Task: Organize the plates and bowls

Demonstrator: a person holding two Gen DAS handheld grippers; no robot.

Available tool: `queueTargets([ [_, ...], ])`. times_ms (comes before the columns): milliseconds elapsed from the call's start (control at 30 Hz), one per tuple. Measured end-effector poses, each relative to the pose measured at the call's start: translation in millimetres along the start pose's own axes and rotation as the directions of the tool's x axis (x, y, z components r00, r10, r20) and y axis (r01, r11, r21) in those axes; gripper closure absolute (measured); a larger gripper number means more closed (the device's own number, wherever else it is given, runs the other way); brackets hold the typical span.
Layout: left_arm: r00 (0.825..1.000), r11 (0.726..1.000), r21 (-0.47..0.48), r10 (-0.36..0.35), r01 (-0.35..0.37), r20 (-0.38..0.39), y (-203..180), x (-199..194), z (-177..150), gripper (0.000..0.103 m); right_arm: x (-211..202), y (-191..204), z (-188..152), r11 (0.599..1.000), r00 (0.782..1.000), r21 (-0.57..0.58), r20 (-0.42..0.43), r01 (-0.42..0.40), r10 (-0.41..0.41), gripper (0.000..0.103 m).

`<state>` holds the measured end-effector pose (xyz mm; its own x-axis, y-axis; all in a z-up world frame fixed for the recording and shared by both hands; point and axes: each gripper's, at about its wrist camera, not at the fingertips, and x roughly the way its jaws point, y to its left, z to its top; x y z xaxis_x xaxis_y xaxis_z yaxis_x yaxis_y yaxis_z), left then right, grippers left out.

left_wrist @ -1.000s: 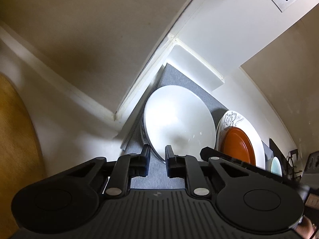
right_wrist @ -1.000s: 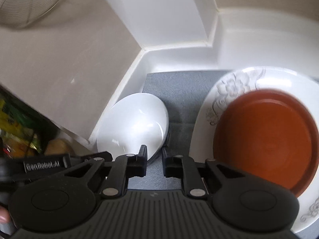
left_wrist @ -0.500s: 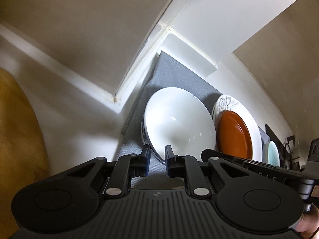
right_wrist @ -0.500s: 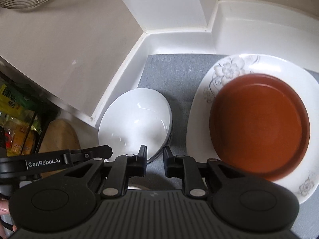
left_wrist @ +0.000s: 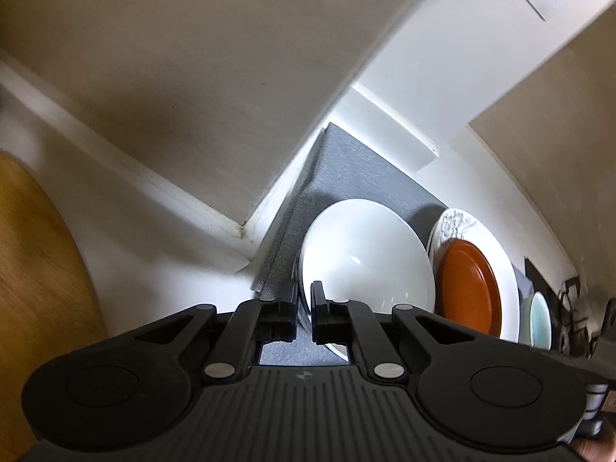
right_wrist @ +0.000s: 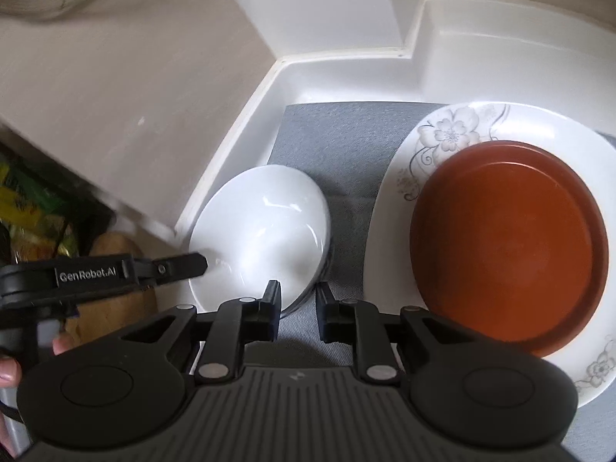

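A stack of white bowls (right_wrist: 261, 231) stands on a grey mat (right_wrist: 338, 142) inside a white drawer; it also shows in the left wrist view (left_wrist: 365, 254). My left gripper (left_wrist: 304, 304) is narrowly parted with the bowls' near rim between its fingers; its finger (right_wrist: 173, 265) lies on the bowl's left edge. My right gripper (right_wrist: 296, 304) is open, straddling the bowls' near-right rim. To the right an orange plate (right_wrist: 508, 246) lies on a white floral plate (right_wrist: 446, 134).
The drawer's white wall (right_wrist: 346, 73) and a beige counter (right_wrist: 115, 88) border the mat at the back and left. A wooden board (left_wrist: 34, 269) stands far left. A pale teal dish (left_wrist: 539, 319) sits beyond the floral plate (left_wrist: 458, 223). Yellow-green packets (right_wrist: 27, 208) lie below the counter.
Both grippers moved in on the white bowls. The right gripper's jaws opened wider and now straddle the rim; the left gripper's finger now reaches the bowl's left edge.
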<state>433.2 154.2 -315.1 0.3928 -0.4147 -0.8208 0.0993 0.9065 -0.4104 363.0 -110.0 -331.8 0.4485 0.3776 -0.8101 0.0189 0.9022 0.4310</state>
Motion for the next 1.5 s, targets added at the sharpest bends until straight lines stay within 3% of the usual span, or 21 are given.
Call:
queueTargets([
  [267,0.997,0.998,0.03,-0.048,0.05,-0.063,1,-10,-16,0.094,-10,-6,-6,0.999,0.998,-0.045,-0.055,-0.014,0.012,0.086],
  [400,0.998,0.999,-0.009,-0.035,0.035,-0.048,6,-4,-8,0.094,-14,-9,1,0.999,0.999,-0.032,-0.038,0.007,-0.009,0.075],
  [533,0.999,1.0,-0.006,-0.027,0.026,-0.036,4,1,3,0.094,-13,-7,10,0.999,1.0,-0.033,-0.03,-0.001,0.0,0.075],
  [767,0.993,0.998,-0.06,-0.04,0.033,-0.115,13,27,1,0.093,1,-13,5,1.0,0.999,0.026,-0.047,-0.003,0.004,0.075],
  [833,0.993,0.999,-0.043,-0.024,0.019,-0.112,10,26,-1,0.093,6,-14,1,0.999,0.998,0.035,-0.06,-0.011,0.013,0.077],
  [867,0.994,0.999,-0.049,-0.015,0.01,-0.111,9,25,-2,0.093,7,-15,0,0.999,0.998,0.037,-0.06,-0.008,0.011,0.087],
  [1333,0.998,0.998,-0.045,0.031,-0.034,-0.061,-21,-20,-1,0.093,-29,-10,4,0.994,0.996,0.067,0.027,-0.083,0.081,0.088],
  [1500,0.998,0.999,0.026,0.041,-0.04,-0.048,-52,-42,-13,0.093,-66,-20,-9,0.99,0.993,0.102,0.084,-0.094,0.086,0.088],
])
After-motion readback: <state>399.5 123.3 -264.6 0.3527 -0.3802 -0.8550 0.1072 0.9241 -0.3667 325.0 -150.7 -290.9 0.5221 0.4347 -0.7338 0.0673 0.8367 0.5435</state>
